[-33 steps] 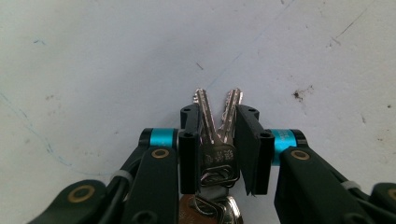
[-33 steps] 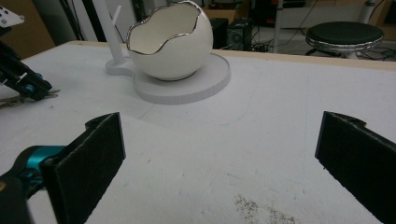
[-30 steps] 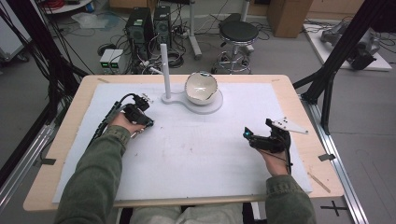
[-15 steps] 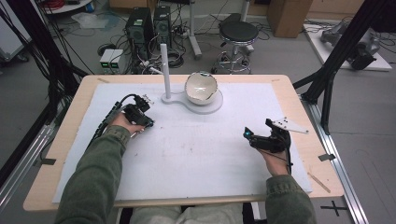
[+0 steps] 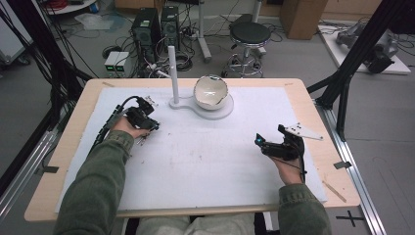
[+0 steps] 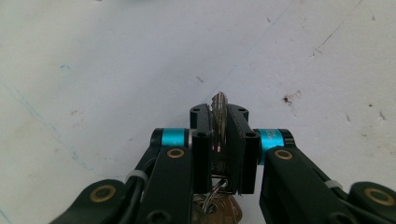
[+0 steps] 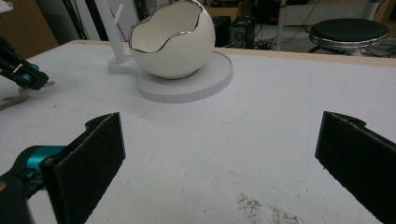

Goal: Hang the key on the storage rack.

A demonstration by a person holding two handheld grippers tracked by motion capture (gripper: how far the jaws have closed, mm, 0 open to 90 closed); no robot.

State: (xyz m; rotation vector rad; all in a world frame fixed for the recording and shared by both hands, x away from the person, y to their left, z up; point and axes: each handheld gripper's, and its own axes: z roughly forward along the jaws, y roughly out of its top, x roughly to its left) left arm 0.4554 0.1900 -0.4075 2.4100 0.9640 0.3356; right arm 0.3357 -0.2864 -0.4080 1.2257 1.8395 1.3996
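Near the table's left edge: our left gripper (image 6: 218, 140) pinches a key (image 6: 218, 109) | right gripper (image 7: 219, 158) spread, idle | done: pickup | left: egg-shaped bowl (image 7: 172, 39) delivery, likely

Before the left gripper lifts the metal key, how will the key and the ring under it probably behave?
The flat silver metal key is likely stiff and should not bend, as the left gripper is shut on its flat faces. Its bare metal looks smooth, so it may slip or pivot. The wire ring and another key hang loose below, so they will probably swing.
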